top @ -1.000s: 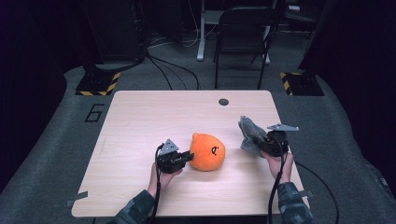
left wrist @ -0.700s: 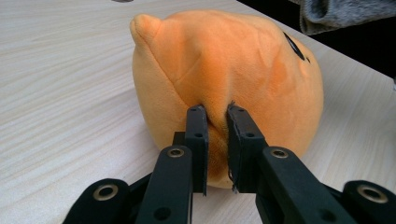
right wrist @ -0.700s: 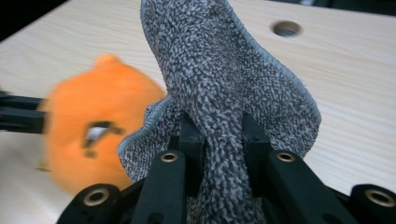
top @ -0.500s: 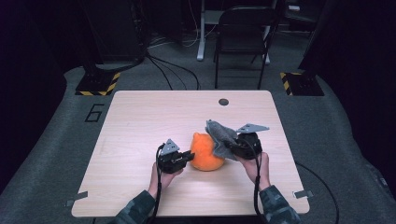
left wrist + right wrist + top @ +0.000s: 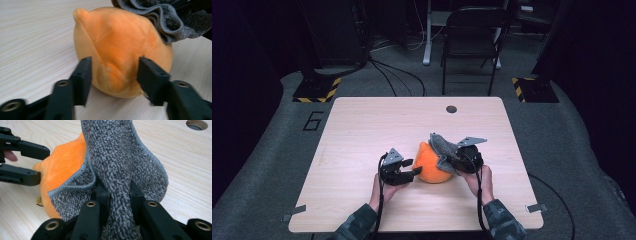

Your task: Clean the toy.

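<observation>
An orange plush toy (image 5: 432,162) sits on the wooden table (image 5: 362,125), a little in front of the middle. My left gripper (image 5: 414,172) is at the toy's left side. Its jaws have just been opening and stand apart around the toy (image 5: 120,40) without pressing on it, as the left gripper view (image 5: 113,72) shows. My right gripper (image 5: 452,160) is shut on a grey microfibre cloth (image 5: 441,145) and holds it against the toy's upper right side. In the right gripper view the cloth (image 5: 120,157) rises between the jaws (image 5: 117,192) and drapes over the toy (image 5: 65,162).
A round cable hole (image 5: 451,109) lies in the table near its far edge. A black chair (image 5: 474,30) stands beyond the table, with cables on the floor. Bare tabletop lies to the left and along the far half.
My right gripper has carried the grey cloth leftward until it lies against the orange toy. The left gripper has stayed put, and its jaws have parted from the toy.
</observation>
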Tool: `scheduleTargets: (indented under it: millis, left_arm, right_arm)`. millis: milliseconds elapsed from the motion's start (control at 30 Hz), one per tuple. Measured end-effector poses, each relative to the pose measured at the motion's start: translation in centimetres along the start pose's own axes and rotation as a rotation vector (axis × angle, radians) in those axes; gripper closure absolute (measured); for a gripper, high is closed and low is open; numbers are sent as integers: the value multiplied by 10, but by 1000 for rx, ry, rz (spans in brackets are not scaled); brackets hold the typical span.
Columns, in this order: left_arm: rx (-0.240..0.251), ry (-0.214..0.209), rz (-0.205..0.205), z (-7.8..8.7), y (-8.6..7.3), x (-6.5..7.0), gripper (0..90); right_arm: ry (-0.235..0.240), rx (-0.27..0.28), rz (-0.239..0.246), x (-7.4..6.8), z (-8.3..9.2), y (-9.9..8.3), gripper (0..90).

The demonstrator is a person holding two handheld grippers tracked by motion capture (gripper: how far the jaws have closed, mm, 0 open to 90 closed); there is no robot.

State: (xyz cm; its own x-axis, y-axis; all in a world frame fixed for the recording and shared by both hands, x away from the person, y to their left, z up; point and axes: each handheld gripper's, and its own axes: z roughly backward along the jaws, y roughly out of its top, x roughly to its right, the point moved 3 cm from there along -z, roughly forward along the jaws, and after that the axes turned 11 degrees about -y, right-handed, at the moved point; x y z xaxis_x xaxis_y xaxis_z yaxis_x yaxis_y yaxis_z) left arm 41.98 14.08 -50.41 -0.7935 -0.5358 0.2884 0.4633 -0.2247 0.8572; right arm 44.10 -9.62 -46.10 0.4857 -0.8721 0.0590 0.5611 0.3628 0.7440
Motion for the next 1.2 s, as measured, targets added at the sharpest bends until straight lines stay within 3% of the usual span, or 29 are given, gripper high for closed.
scheduleTargets:
  millis: [67, 167, 200, 233, 267, 333, 433, 600, 700, 767, 933, 1200]
  left_arm:
    - [-9, 4, 11, -1, -2, -1, 377]
    - [-18, -24, 13, -4, -4, -2, 395]
    - [-10, -37, 14, -4, -4, -1, 449]
    - [-3, -40, 11, -5, -4, 0, 578]
    - [-13, -32, -4, -6, -4, 1, 578]
    - [-11, -25, -12, -6, -4, 3, 723]
    - [-4, -9, -18, -5, -3, 4, 753]
    - [8, 14, -24, -6, -1, 11, 769]
    - [22, 15, -26, -6, -1, 15, 774]
    - [22, 11, -26, -6, -2, 17, 785]
    - [19, 3, -28, -7, -3, 18, 788]
    - [17, -11, -45, -8, -3, 20, 788]
  right_arm:
    - [1, -1, -1, 0, 0, 0, 763]
    - [0, 0, 4, 1, -1, -1, 762]
    - [-2, -1, 2, 1, -1, -1, 763]
    - [-3, -4, 2, 1, -1, -1, 762]
    - [-3, -4, 2, 1, -1, -1, 762]
    - [-5, 4, 6, 2, 1, 1, 762]
    - [-6, 27, 4, 1, 7, 5, 761]
    - [33, 71, 37, -24, 20, 22, 761]
    - [63, 82, 63, -43, 16, 30, 760]
    - [48, 63, 78, -51, 8, 30, 760]
    - [27, 41, 89, -45, -2, 24, 761]
    - [-26, 27, 71, -21, 3, 11, 760]
